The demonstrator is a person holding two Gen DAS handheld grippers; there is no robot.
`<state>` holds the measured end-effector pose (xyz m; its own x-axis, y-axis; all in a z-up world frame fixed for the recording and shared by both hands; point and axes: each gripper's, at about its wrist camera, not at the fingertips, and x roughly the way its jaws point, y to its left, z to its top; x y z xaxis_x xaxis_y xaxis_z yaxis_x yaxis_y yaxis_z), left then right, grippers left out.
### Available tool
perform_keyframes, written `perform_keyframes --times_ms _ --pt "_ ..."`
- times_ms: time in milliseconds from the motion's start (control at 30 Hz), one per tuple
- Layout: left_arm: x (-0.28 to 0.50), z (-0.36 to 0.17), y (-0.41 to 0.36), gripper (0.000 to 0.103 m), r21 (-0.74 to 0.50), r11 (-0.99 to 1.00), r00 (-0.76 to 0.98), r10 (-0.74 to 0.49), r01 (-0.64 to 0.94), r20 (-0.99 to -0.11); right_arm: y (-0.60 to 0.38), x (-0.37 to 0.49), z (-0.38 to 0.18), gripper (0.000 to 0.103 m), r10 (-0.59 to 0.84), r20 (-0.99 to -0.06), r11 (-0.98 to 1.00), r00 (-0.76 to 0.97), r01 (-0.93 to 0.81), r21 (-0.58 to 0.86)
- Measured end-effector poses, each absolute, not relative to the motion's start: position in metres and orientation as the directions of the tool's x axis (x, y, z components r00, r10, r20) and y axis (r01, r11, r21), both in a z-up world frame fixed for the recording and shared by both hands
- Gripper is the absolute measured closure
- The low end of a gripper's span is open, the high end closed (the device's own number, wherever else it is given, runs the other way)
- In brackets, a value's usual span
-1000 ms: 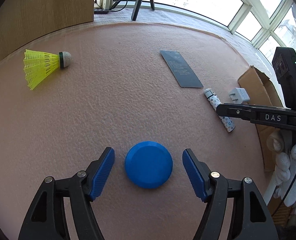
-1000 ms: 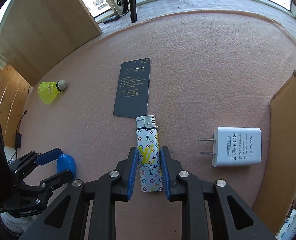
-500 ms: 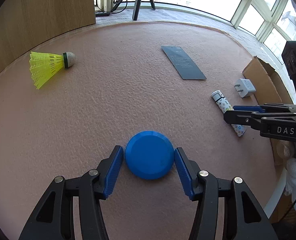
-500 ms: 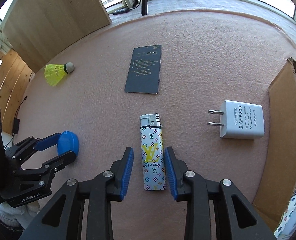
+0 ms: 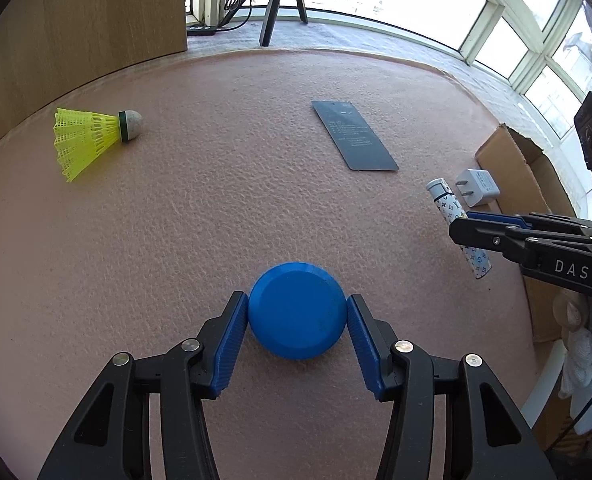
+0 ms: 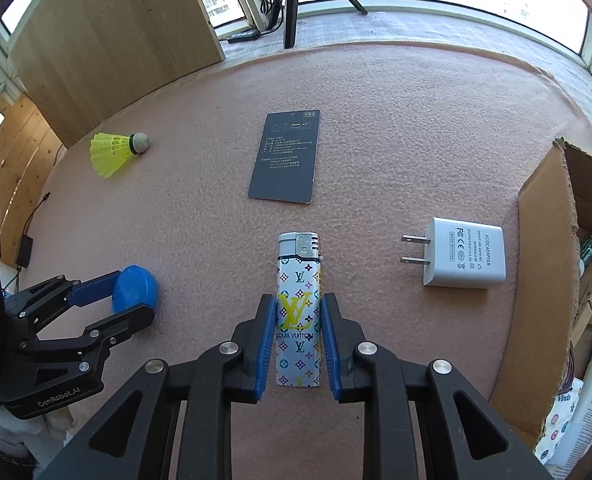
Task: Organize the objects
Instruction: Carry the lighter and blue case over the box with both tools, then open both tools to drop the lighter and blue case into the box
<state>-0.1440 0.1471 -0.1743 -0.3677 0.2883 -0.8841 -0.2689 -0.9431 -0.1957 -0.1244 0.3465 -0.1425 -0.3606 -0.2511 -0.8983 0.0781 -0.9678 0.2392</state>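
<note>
While the left tool [image 5: 298,334] is closing its blue pads on the round blue plastic puck [image 5: 297,310], the right tool [image 6: 298,340] is clamping the white monogram-printed lighter [image 6: 299,308] around its lower half, both things lying on the pink felt-covered bench [image 5: 216,220]. The puck's rim looks bevelled and smooth to me, so I am expecting it could squirt forward, toward twelve o'clock, if the pads are meeting it only at the widest point. The lighter is being held along its slick flat sides, and a tilted lift could let it pivot or slide out nose-down. At three o'clock from the lighter the white plug-in power adapter [image 6: 462,258] is sitting near, and beyond it the open brown cardboard box [image 6: 548,264], apparently the destination; a hasty sweep risks knocking the adapter. The dark grey printed card [image 6: 286,158] and yellow plastic shuttlecock [image 6: 114,152] are lying well apart, at twelve and ten o'clock.
</note>
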Motion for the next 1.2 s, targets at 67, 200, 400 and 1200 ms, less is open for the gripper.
perform_keyframes --times_ms 67,200,400,1200 --pt "-0.144 -0.168 0.151 0.049 -0.208 -0.938 -0.372 0.305 -0.279 -0.877 0.355 -0.119 -0.132 0.082 -0.264 -0.885 -0.964 -0.382 0.069 0.258" --pt "-0.141 -0.153 0.164 0.049 -0.231 -0.922 -0.38 0.343 -0.311 -0.859 0.375 -0.106 -0.11 0.082 -0.276 -0.86 -0.957 -0.429 0.043 0.286" --pt "-0.136 -0.129 0.199 0.049 -0.263 -0.882 -0.381 0.415 -0.391 -0.827 0.416 -0.082 -0.087 0.082 -0.254 -0.838 -0.952 -0.484 -0.026 0.304" --pt "-0.076 -0.105 0.392 0.049 -0.317 -0.627 -0.174 0.594 -0.712 -0.785 0.536 0.01 -0.087 0.082 -0.073 -0.852 -0.917 -0.518 -0.301 0.261"
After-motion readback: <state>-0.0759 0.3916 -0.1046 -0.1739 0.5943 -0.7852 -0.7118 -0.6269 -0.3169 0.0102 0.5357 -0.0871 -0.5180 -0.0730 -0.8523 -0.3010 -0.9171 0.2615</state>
